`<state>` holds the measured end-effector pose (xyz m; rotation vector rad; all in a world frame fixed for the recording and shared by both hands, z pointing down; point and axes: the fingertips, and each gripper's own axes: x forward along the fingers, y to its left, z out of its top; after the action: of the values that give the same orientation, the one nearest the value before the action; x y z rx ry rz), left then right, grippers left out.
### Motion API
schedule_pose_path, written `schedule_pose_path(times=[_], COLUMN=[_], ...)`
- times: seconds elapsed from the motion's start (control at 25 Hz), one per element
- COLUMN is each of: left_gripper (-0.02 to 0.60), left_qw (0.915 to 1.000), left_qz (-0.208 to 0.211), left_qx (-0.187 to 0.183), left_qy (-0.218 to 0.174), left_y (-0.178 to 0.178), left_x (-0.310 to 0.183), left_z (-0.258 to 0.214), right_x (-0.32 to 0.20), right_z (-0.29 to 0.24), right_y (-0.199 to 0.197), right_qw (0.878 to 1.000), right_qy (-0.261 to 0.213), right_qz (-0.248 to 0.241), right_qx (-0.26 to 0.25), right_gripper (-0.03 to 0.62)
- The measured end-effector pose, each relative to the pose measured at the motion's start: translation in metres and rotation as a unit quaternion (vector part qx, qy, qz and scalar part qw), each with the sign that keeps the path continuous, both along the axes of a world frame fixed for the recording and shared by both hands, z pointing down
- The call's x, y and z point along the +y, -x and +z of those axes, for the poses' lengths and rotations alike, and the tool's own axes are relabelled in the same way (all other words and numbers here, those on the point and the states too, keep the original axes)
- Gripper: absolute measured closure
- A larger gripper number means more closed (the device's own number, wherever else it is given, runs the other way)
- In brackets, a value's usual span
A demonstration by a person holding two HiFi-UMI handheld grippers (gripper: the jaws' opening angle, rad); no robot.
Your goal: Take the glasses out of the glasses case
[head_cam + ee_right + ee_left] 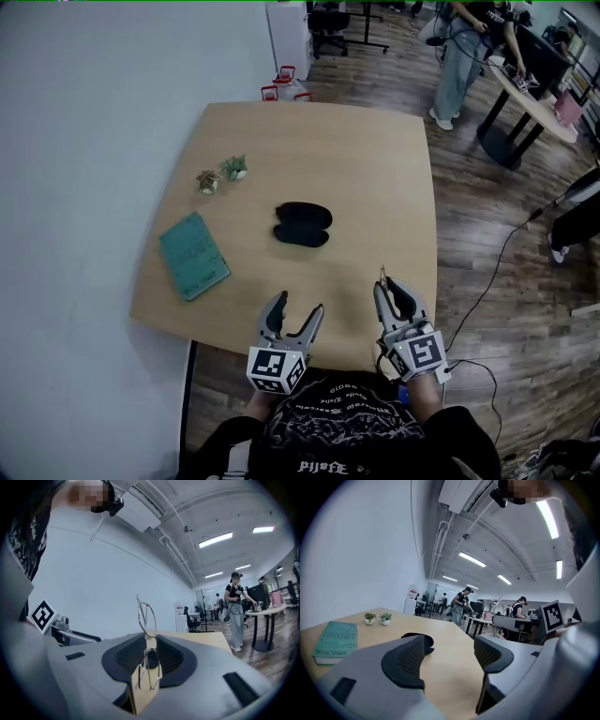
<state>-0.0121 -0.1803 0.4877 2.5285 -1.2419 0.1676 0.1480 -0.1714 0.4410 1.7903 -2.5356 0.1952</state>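
Observation:
The black glasses case (302, 224) lies open in the middle of the wooden table (375, 178), with nothing visible inside it. My right gripper (389, 289) is above the table's near right edge and is shut on thin wire-framed glasses (146, 616); one lens sticks up above the jaws and the other hangs just below them. In the head view the glasses (382, 277) show only as a thin wire at the fingertips. My left gripper (299, 305) is open and empty over the near edge. In the left gripper view, the case (425, 638) peeks out behind the left jaw of that gripper (452, 656).
A teal book (193, 255) lies at the table's left edge, and two small potted plants (221, 174) stand behind it. A white wall runs along the left. At the far right a person (459, 56) stands by a round table (530, 103). A cable (497, 272) trails across the floor.

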Motion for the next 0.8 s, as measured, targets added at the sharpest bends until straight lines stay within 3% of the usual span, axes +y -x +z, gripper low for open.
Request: schedule_pose_path(times=[0.28,0.48,0.8], left_gripper=[0.244,0.244,0.244], left_qw=[1.0,0.9999,0.9999], left_qz=[-0.006,-0.013,-0.013], left_qx=[-0.005,-0.003,-0.001], left_qy=[-0.002,-0.004,-0.003], left_y=[-0.013,-0.018,-0.022], left_x=[0.026,0.039,0.053], left_z=[0.006,0.007,0.008], right_x=[0.04,0.059,0.065], right_z=[0.026,0.046,0.031], right_y=[-0.015,-0.01,-0.005], right_qw=[0.999,0.999,1.0], right_qy=[0.023,0.032,0.009], right_qz=[0.032,0.018,-0.001], right_qx=[-0.012,0.007,-0.004], right_gripper=[0.513,0.513,0.513])
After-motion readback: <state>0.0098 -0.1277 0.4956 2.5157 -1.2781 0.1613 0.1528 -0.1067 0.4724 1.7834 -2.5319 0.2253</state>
